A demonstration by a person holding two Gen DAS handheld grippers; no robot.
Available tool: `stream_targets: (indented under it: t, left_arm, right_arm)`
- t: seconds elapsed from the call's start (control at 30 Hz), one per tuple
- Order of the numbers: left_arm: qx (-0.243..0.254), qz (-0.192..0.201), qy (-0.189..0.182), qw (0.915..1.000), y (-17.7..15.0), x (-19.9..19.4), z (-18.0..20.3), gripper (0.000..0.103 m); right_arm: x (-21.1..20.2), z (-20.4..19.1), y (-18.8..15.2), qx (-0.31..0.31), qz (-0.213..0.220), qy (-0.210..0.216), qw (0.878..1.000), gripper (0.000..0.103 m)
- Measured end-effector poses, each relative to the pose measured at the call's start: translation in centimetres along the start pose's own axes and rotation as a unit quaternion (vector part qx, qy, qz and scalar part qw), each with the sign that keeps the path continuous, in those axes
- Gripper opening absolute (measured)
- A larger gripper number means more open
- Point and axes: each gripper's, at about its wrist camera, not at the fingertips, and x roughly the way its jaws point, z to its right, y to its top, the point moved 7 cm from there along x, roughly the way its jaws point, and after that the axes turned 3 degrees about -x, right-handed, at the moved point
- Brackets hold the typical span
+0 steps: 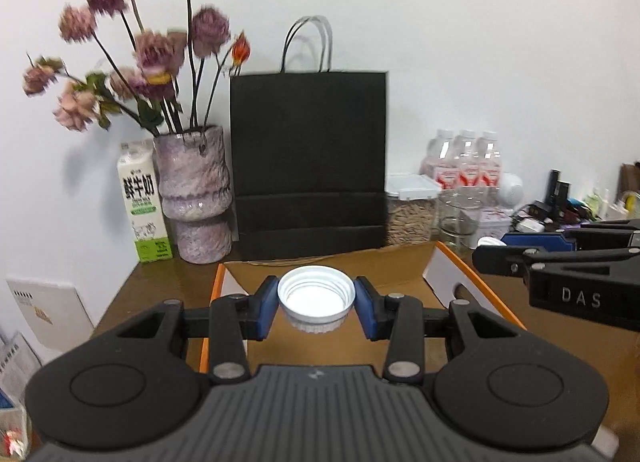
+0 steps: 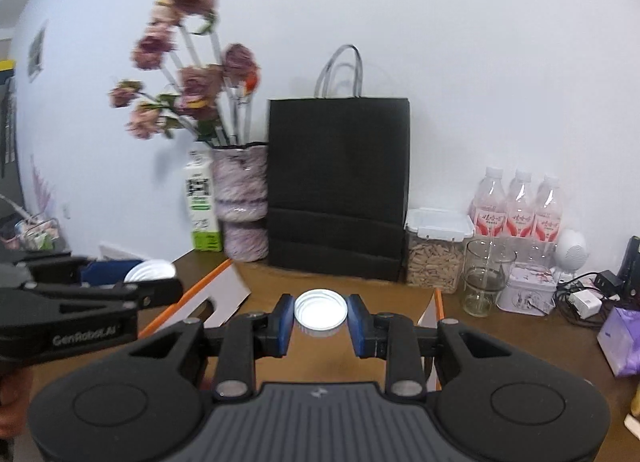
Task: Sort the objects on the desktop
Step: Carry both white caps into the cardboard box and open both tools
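Note:
My left gripper [image 1: 316, 302] is shut on a white screw lid [image 1: 316, 296], its hollow threaded side facing up, held above an open cardboard box [image 1: 404, 262] with orange edges. My right gripper [image 2: 320, 316] is shut on a smaller white lid [image 2: 320, 312], also hollow side up, over the same box [image 2: 224, 286]. Each gripper shows in the other's view: the right one [image 1: 496, 250] at the right edge, the left one [image 2: 156, 282] at the left edge with its lid [image 2: 150, 270] partly hidden.
Along the wall stand a black paper bag [image 1: 308, 158], a purple vase of flowers [image 1: 196, 190], a milk carton [image 1: 142, 202], three water bottles [image 2: 518, 210], a lidded container of seeds [image 2: 436, 254], a glass jar [image 2: 484, 274] and a small tin [image 2: 526, 290]. Cables and a purple pack [image 2: 620, 334] lie right.

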Motion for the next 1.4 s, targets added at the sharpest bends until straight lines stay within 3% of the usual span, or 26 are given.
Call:
stream_targets:
  t: [0.17, 0.37, 0.57, 0.87, 1.2, 1.23, 1.3, 1.33, 1.4]
  left_arm:
    - [-0.016, -0.059, 0.020, 0.9979, 1.2, 6.9, -1.2, 0.041]
    - [-0.029, -0.129, 0.056, 0.9896, -0.5, 14.3, -2.6, 0.041]
    - [-0.024, -0.182, 0.071, 0.9806, -2.7, 19.2, -3.3, 0.041]
    - [-0.021, -0.239, 0.069, 0.9682, -5.7, 20.7, -3.8, 0.041]
    - [-0.023, -0.251, 0.063, 0.9655, -6.4, 20.0, -3.5, 0.042]
    - [-0.023, -0.247, 0.066, 0.9665, -6.2, 19.9, -3.6, 0.042]
    - [-0.024, -0.238, 0.068, 0.9686, -5.9, 19.7, -3.6, 0.050]
    - [-0.022, -0.231, 0.071, 0.9700, -5.7, 19.6, -3.6, 0.053]
    - [-0.020, -0.216, 0.074, 0.9733, -5.3, 19.2, -3.6, 0.075]
  right_arm:
    - [7.8, 2.4, 1.9, 0.019, -0.060, -0.012, 0.998, 0.027]
    - [16.2, 4.3, -0.9, 0.036, -0.148, -0.037, 0.988, 0.027]
    - [21.0, 4.6, -3.3, 0.036, -0.188, -0.042, 0.981, 0.027]
    - [23.8, 4.7, -7.2, 0.052, -0.257, -0.033, 0.964, 0.027]
    - [23.0, 4.7, -7.3, 0.050, -0.266, -0.035, 0.962, 0.029]
    - [22.9, 4.7, -7.1, 0.049, -0.264, -0.035, 0.963, 0.032]
    - [22.8, 4.8, -6.8, 0.049, -0.257, -0.035, 0.965, 0.058]
    - [22.6, 4.7, -6.5, 0.049, -0.250, -0.033, 0.967, 0.065]
    - [22.1, 4.7, -5.9, 0.046, -0.231, -0.030, 0.971, 0.084]
